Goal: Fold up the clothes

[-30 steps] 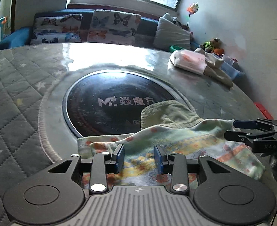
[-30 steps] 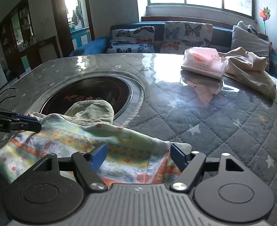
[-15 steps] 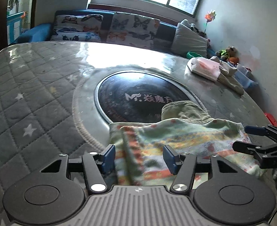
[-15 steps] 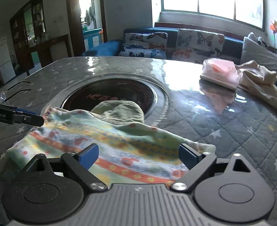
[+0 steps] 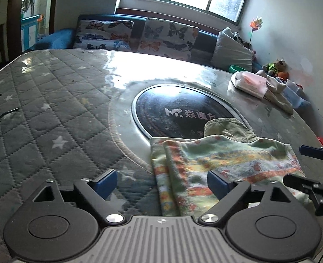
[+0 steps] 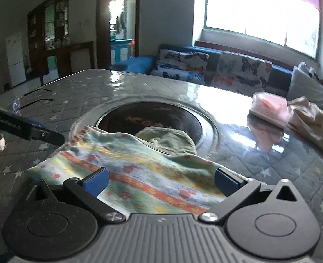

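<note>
Left hand-held gripper [image 5: 161, 183]: hovering with fingers apart, gripping nothing.
Right hand-held gripper [image 6: 161, 180]: likewise spread wide, empty.
Patterned garment [image 5: 216, 164]: lying doubled over on the counter [image 5: 51, 109], partly overlapping the dark round plate [image 5: 172, 111].
Handling: looking soft, light, floppy; pinching corners or hem seems best.

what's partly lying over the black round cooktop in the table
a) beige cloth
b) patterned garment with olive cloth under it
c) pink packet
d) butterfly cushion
b: the patterned garment and the olive cloth beneath it overlap the near rim of the black cooktop; the pink packet lies off to the side.
</note>
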Tool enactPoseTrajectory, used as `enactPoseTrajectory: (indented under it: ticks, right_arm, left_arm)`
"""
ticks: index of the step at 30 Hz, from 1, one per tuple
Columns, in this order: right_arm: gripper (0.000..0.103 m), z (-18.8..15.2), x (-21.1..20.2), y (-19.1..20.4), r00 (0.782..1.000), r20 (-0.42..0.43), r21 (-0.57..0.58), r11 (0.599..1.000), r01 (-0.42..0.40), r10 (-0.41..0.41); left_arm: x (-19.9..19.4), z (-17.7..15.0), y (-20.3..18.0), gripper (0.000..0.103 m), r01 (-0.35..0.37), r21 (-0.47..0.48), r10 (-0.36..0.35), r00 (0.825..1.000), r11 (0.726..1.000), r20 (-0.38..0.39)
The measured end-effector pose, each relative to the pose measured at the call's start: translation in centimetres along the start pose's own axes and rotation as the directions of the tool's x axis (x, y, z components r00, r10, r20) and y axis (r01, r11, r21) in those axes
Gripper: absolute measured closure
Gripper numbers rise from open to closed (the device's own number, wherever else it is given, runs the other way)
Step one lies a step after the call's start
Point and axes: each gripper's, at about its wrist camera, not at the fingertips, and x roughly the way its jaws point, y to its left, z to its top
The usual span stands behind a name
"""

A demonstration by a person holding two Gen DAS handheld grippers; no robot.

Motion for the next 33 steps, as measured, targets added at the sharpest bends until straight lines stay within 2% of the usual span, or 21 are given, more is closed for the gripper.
enactPoseTrajectory:
  ticks: [6,11,18,23,25,26,27,30,33]
  right_arm:
    - [0.0,0.6,-0.2,3.6,0.996,-0.012,-0.102,0.991,-0.084,0.083]
    - [0.004,0.6,0.3,7.6,0.985,-0.057,-0.244,0.955,-0.171,0.161]
    - [0.028,0.7,1.3,12.4,0.961,-0.127,-0.39,0.878,-0.277,0.246]
    - [0.045,0.7,2.8,14.3,0.953,-0.171,-0.423,0.855,-0.299,0.249]
    - [0.056,0.5,3.3,14.7,0.956,-0.174,-0.433,0.854,-0.289,0.236]
    - [0.066,0.4,3.5,14.9,0.958,-0.175,-0.437,0.854,-0.283,0.228]
    - [0.071,0.4,3.7,14.9,0.958,-0.177,-0.431,0.857,-0.282,0.227]
    - [0.083,0.8,3.5,14.2,0.954,-0.161,-0.382,0.876,-0.295,0.252]
    - [0.087,1.5,2.9,12.9,0.951,-0.133,-0.301,0.903,-0.307,0.279]
  left_arm:
    - [-0.4,-0.3,0.6,0.005,-0.013,-0.034,0.013,1.0,0.999,-0.009]
    - [-0.6,-0.3,1.3,0.003,-0.005,-0.087,0.003,1.0,0.996,-0.027]
    - [-0.7,0.0,2.3,0.003,0.015,-0.163,-0.022,0.999,0.987,-0.045]
    - [-0.7,0.1,2.9,0.004,0.032,-0.211,-0.046,0.997,0.977,-0.06]
    - [-0.7,0.0,3.1,0.004,0.044,-0.23,-0.062,0.996,0.972,-0.071]
    - [-0.6,0.0,3.2,0.004,0.05,-0.241,-0.071,0.995,0.969,-0.077]
    - [-0.6,-0.1,3.4,0.004,0.057,-0.253,-0.08,0.994,0.966,-0.081]
    - [-0.5,-0.1,3.7,0.004,0.078,-0.294,-0.108,0.99,0.953,-0.088]
    - [-0.4,-0.1,3.9,0.004,0.11,-0.344,-0.151,0.984,0.932,-0.093]
